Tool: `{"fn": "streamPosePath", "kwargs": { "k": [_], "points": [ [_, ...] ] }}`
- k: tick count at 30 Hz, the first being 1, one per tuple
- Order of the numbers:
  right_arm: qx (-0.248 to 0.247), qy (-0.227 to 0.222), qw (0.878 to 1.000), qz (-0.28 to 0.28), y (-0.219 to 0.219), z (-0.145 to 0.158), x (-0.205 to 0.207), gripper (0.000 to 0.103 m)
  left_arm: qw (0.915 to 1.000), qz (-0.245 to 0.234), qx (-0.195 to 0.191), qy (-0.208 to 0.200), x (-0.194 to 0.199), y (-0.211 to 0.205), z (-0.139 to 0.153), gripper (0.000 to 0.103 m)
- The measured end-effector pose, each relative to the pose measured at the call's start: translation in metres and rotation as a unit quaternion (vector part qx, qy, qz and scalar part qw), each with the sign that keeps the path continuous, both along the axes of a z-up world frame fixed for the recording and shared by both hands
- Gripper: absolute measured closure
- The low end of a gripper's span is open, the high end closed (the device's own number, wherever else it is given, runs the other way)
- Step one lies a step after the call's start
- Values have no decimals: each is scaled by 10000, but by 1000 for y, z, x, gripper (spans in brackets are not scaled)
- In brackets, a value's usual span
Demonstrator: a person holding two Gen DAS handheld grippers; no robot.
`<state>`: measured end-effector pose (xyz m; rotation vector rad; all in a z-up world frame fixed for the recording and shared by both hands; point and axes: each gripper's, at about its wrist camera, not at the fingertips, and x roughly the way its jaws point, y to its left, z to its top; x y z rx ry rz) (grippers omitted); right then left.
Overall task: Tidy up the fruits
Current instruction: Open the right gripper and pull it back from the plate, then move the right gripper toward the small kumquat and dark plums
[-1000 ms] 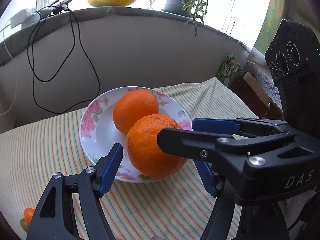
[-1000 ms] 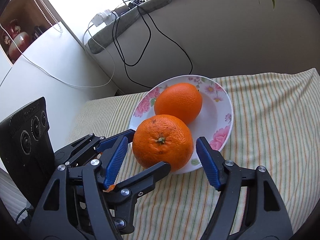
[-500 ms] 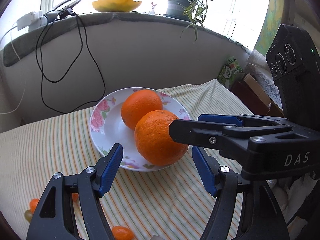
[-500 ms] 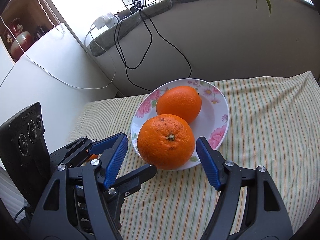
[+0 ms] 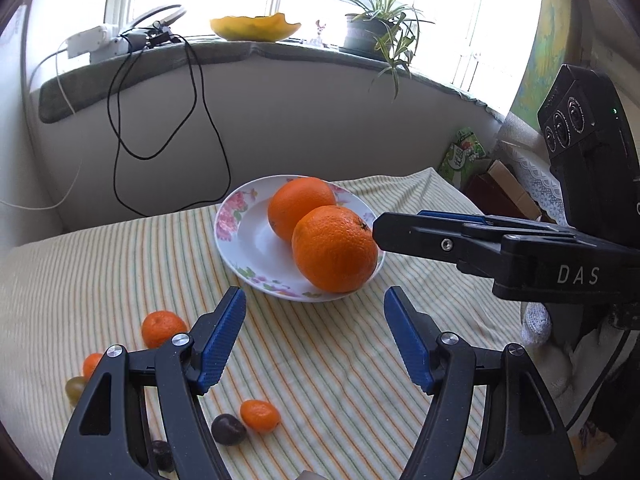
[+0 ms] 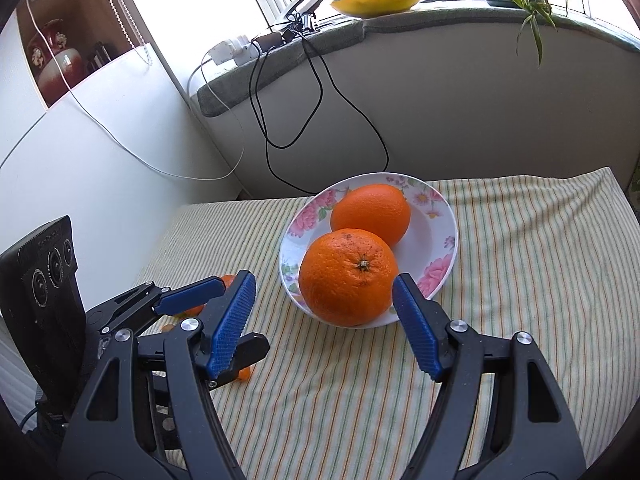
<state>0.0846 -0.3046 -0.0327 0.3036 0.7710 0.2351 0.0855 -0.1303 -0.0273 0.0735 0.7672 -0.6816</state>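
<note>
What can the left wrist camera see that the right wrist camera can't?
Only the left wrist view shows the dark plums, a yellowish grape and several small mandarins loose on the striped cloth. Only the right wrist view shows the red vase on a shelf. Both show the flowered plate holding two big oranges, and both grippers, open and empty.

left gripper and right gripper both gape, empty.

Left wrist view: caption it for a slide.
Open left tool before two large oranges on a floral white plate; small fruits scattered nearby.
</note>
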Motion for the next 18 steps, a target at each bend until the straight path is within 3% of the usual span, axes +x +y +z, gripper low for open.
{"fn": "streamPosePath", "kwargs": {
  "k": [10, 18],
  "points": [
    [-258, -201, 9994, 76, 13, -6, -20, 29, 9984, 559, -52, -60, -24, 47, -5, 31],
    [-663, -304, 9962, 474, 40, -15, -35, 29, 9930, 1174, 87, -42, -42, 91, -16, 31]
  ]
}}
